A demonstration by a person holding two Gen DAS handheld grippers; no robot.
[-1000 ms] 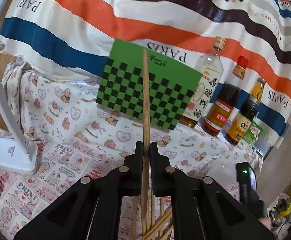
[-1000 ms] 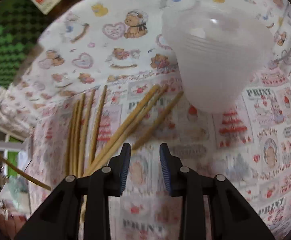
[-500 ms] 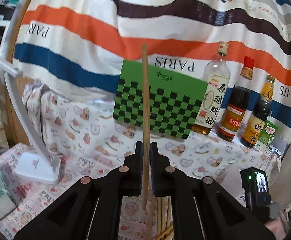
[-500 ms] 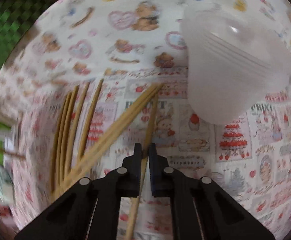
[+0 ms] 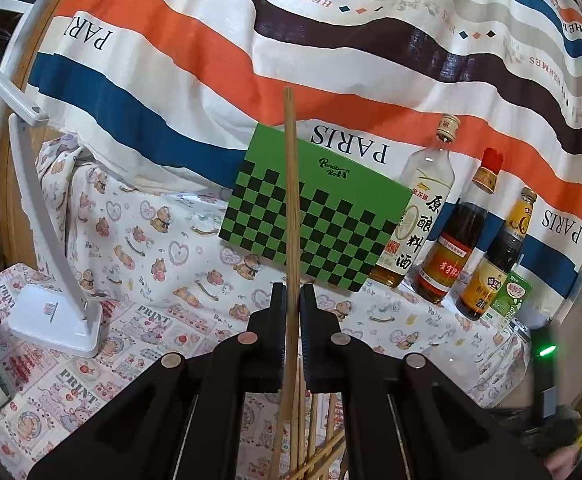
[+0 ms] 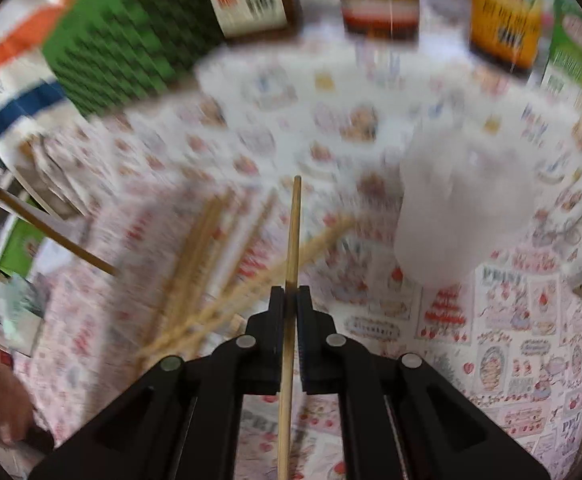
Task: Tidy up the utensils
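Note:
My left gripper (image 5: 289,294) is shut on a wooden chopstick (image 5: 291,200) and holds it upright, lifted well above the patterned tablecloth. My right gripper (image 6: 289,296) is shut on another chopstick (image 6: 293,228) that points forward, raised off the cloth. Several loose chopsticks (image 6: 211,256) lie fanned on the cloth below and left of it; they also show under the left gripper (image 5: 311,432). A translucent plastic cup (image 6: 463,216) stands to the right of the right gripper. The right wrist view is blurred.
A green checkered box (image 5: 315,220) leans at the back, with three sauce bottles (image 5: 447,232) and a small green carton (image 5: 509,304) to its right. A white lamp base (image 5: 57,320) stands at the left. A striped cloth hangs behind.
My right gripper closed on a chopstick from the pile and lifted it, tilting its view up. My left gripper rose higher with its chopstick.

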